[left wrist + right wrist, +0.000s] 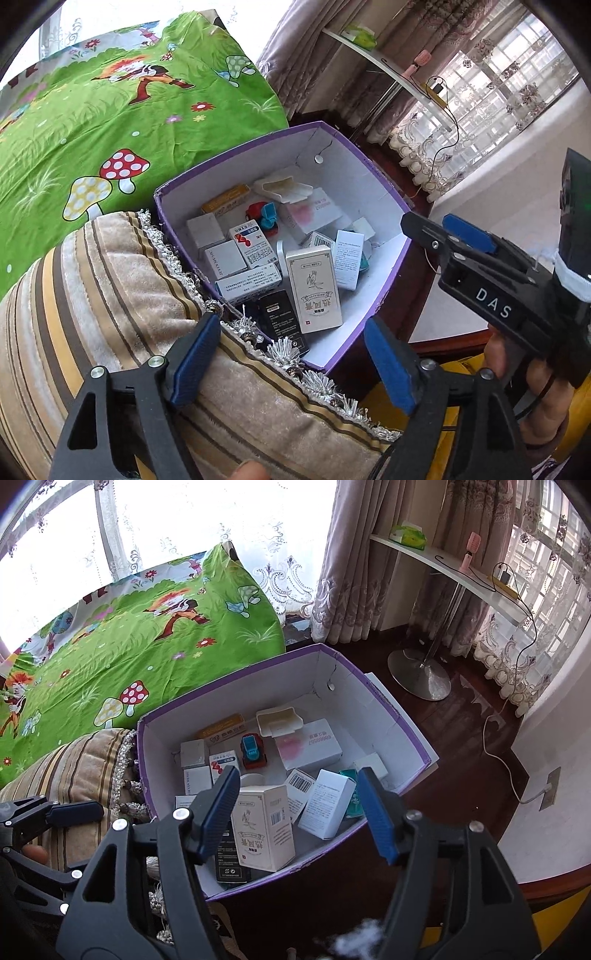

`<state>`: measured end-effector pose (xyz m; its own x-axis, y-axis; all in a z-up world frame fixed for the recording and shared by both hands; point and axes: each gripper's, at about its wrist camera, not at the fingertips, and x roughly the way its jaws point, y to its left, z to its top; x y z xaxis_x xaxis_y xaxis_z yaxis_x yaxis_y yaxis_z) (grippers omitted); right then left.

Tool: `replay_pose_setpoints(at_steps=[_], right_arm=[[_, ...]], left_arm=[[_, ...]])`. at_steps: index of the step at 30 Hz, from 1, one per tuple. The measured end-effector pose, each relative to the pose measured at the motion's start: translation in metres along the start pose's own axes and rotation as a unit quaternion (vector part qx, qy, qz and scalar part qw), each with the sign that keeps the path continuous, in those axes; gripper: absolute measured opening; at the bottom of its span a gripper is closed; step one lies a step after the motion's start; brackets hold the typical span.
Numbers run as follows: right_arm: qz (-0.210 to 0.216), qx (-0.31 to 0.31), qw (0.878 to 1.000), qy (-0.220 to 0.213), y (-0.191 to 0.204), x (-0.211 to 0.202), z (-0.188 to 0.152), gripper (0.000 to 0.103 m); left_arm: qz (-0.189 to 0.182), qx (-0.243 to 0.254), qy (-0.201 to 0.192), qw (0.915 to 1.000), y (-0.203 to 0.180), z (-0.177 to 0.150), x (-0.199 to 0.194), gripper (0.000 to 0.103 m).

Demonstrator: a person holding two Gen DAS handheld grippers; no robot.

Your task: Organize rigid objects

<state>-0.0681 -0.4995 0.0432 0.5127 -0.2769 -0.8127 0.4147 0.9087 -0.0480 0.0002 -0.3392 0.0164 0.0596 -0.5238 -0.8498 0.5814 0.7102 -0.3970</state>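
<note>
My left fingers (pixel 291 363) and right fingers (pixel 299 814) are wide and hold nothing. The tall cream box (pixel 264 830) lies by the near edge of the purple box (pixel 399 720). It looks light and stiff; I'd pinch its long sides.

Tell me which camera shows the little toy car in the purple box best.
The right wrist view: the toy car lies unobstructed in the purple box, its blue top and red body seen from above. The left wrist view also shows it, but smaller, and its shape is harder to read.
</note>
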Motion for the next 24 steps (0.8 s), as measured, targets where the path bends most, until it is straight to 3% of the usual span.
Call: replay_pose_setpoints(at_steps=[24], right_arm=[[0.003,-0.003,1.000,0.002,0.0007,0.0019,0.0006,0.069]], left_arm=[[-0.008,-0.012,0.004,0.9999,0.0048,0.0046,0.0034,0.083]])
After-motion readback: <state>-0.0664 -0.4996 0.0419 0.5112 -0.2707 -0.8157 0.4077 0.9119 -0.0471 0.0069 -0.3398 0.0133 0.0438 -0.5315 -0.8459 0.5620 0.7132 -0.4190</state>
